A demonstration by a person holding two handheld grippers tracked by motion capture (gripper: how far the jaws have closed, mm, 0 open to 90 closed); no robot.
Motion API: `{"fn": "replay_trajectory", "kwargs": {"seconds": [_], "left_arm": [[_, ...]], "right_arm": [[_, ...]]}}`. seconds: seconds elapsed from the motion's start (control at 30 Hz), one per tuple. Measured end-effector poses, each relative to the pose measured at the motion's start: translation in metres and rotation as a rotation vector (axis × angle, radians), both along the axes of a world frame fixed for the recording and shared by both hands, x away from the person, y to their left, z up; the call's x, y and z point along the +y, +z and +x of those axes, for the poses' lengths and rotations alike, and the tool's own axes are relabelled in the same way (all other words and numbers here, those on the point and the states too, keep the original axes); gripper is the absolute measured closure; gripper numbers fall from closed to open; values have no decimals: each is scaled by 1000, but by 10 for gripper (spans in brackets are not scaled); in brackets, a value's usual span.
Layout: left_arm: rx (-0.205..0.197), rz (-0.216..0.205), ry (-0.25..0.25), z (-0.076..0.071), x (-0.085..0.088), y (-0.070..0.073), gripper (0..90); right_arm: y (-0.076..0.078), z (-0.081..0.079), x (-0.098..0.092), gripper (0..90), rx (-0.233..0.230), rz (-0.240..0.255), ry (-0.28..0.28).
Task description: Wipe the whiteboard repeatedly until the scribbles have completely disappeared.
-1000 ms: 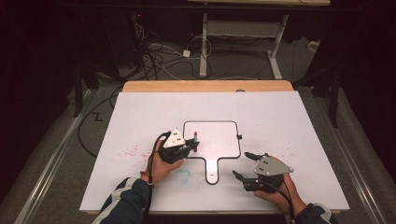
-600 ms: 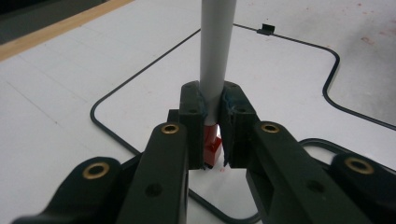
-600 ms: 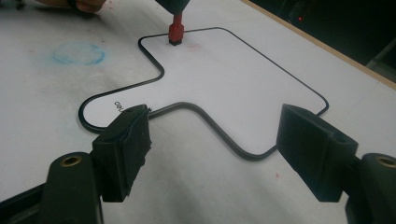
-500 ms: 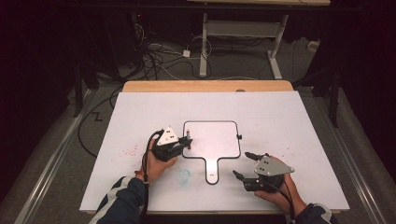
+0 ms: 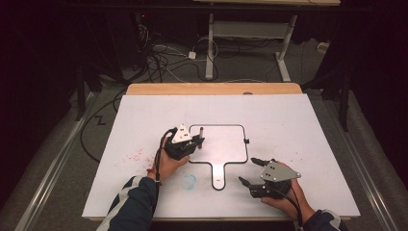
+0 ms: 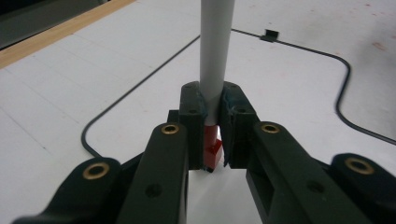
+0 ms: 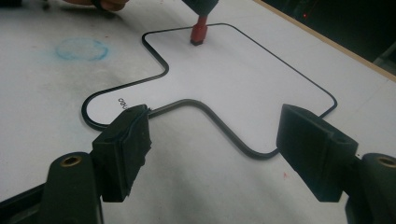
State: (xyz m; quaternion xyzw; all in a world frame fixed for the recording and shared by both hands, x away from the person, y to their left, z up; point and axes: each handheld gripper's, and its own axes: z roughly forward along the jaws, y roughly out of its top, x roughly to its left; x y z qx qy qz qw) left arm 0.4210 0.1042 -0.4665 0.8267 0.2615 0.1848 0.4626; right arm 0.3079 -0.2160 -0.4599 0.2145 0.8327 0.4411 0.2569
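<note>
Gripping a marker [image 6: 214,56], left gripper [image 5: 196,142] has its jaws closed tight on the white barrel, red cap end [image 6: 211,148] poking below the pads in the left gripper view. In the high view the marker [image 5: 201,131] stands roughly upright over the top-left corner of the outline [image 5: 247,154], a black paddle shape drawn on the white table [image 5: 298,125]: rounded square with a short handle toward the person. Right gripper view shows the red tip [image 7: 199,33] down at the sheet just inside that corner; contact looks likely, can't confirm.

Right gripper [image 5: 252,172] sits near the front right, jaws spread wide, holding nothing. Its two pads [image 7: 125,147] straddle the outline's lower right bend where handle meets square, just above the surface; touching or not, can't tell. Right hand [image 5: 284,199] holds it close to the front table edge.

Left hand [image 5: 168,161] rests left of the outline, sleeve [image 5: 134,202] coming in from the bottom.

Room: inside of the outline is bare white, open across to the small black clip [image 5: 246,141] on its right side. Wide free table to the back and right. Wood strip [image 5: 211,88] runs along the far edge.

Other marks: blue smudged ring [image 5: 188,180] just left of the outline handle, between the hands; red speckles [image 5: 132,156] farther left. Small lettering [image 7: 122,101] inside the handle end, unreadable. Floor behind has cables [image 5: 159,57] and a desk frame [image 5: 248,29], well clear.
</note>
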Motion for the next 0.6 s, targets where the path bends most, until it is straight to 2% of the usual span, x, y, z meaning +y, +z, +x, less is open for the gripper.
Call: {"fn": "replay_trajectory", "kwargs": {"seconds": [0.07, 0.2, 0.27, 0.43, 0.53, 0.6], "left_arm": [[2, -1, 19, 7, 0, 0, 787], [25, -38, 47, 12, 1, -2, 787], [40, -57, 27, 8, 1, -2, 787], [18, -28, -36, -11, 2, -2, 787], [6, -14, -5, -11, 10, -2, 786], [10, -33, 28, -6, 16, -4, 786]], "right_arm": [[0, 0, 0, 266, 5, 3, -2], [-1, 0, -1, 266, 6, 1, -2], [0, 0, -1, 266, 1, 1, 3], [1, -1, -2, 266, 1, 6, -1], [1, -1, -1, 266, 0, 6, -3], [1, -1, 0, 266, 3, 1, -2]]}}
